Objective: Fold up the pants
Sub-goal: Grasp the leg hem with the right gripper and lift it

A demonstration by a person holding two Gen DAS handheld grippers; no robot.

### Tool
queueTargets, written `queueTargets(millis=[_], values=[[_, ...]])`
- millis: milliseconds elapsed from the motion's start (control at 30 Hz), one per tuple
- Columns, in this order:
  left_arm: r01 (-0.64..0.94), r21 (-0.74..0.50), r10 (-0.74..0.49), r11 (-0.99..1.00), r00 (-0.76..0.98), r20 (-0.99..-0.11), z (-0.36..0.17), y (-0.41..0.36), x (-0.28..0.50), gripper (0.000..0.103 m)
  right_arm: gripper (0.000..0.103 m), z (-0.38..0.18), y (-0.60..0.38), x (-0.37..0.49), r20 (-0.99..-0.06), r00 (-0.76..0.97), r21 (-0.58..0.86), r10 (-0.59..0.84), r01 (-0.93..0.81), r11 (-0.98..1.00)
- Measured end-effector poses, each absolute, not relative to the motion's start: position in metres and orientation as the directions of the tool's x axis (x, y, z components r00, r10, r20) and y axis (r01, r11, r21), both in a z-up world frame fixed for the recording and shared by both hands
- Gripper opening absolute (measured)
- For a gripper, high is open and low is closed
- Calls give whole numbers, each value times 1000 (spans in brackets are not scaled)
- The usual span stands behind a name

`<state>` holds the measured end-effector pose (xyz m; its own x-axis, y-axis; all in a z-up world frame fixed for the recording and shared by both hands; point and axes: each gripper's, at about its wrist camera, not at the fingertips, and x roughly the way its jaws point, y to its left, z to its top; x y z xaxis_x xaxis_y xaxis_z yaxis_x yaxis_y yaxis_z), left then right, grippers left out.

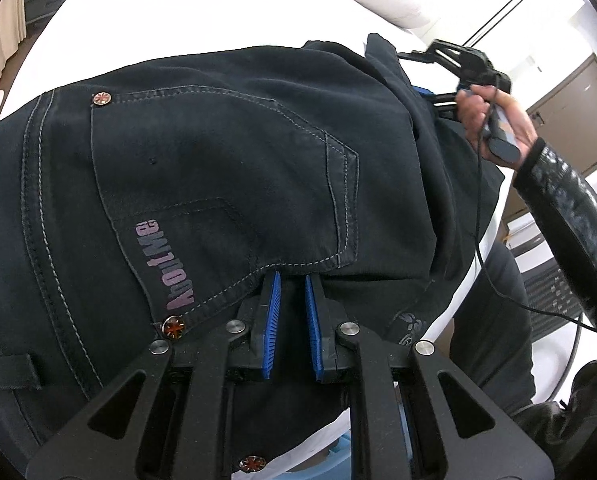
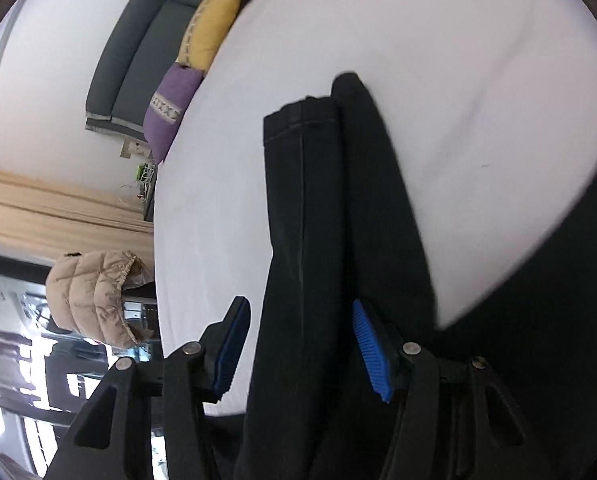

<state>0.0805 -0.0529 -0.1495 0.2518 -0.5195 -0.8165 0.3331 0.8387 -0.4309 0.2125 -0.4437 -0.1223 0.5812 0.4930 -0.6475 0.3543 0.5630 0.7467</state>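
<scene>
My left gripper (image 1: 292, 280) is clenched on the dark navy pants (image 1: 218, 168), its 2 blue ribbed pads (image 1: 273, 312) drawn close together and their tips tucked under the lower edge of the back pocket (image 1: 226, 184), pinching the cloth near the waistband. The pants lie spread across the white bed sheet (image 1: 226, 12), seat side up, with grey stitching, purple lettering (image 1: 164, 264) on the pocket and a round metal rivet (image 1: 101, 98) at the pocket's upper corner; a 2nd rivet (image 1: 173, 327) sits just beside my left fingers. In the left wrist view my right hand (image 1: 494, 120), in a shiny black sleeve (image 1: 570, 208), holds the other tool beyond the far edge of the pants, a thin black cable (image 1: 494, 280) trailing from it. My right gripper (image 2: 302, 340) stands released: its 2 blue pads (image 2: 372, 352) are well apart, and the folded pant legs (image 2: 310, 208) run up between them without either pad pressing the cloth. The hem ends of the 2 legs lie side by side on the sheet, touching. Beyond the bed I see a purple cushion (image 2: 170, 108), a yellow cushion (image 2: 214, 36), a grey headboard (image 2: 138, 60) and a beige quilted jacket (image 2: 90, 296).
</scene>
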Motion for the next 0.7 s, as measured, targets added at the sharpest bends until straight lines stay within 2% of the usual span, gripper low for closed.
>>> queueTargets(millis=[100, 167, 200, 233, 300, 500, 600, 700], values=[[334, -431, -520, 838, 248, -818, -150, -50, 81, 13, 52, -129, -447, 229, -618, 605, 776, 502, 366, 514], [333, -429, -516, 840, 247, -820, -150, -50, 81, 13, 36, -132, -456, 230, -602, 623, 789, 499, 369, 491], [333, -427, -515, 841, 246, -821, -149, -51, 81, 13, 14, -133, -457, 233, -603, 622, 788, 500, 364, 497], [332, -425, -513, 842, 246, -823, -149, -52, 81, 13, 9, -132, -457, 239, -622, 610, 770, 491, 364, 523], [333, -420, -507, 845, 245, -826, -148, -54, 82, 13, 7, -124, -459, 238, -651, 603, 735, 461, 350, 580], [341, -398, -490, 852, 249, -835, -149, -61, 82, 13, 6, -53, -506, 172, -515, 764, 770, 388, 214, 601], [343, -387, -481, 856, 256, -838, -147, -65, 80, 13, 6, -42, -561, 116, -449, 840, 809, 305, 237, 538], [336, -386, -480, 859, 265, -836, -147, -67, 78, 13, 5, -62, -616, 45, -475, 860, 813, 186, 348, 466]])
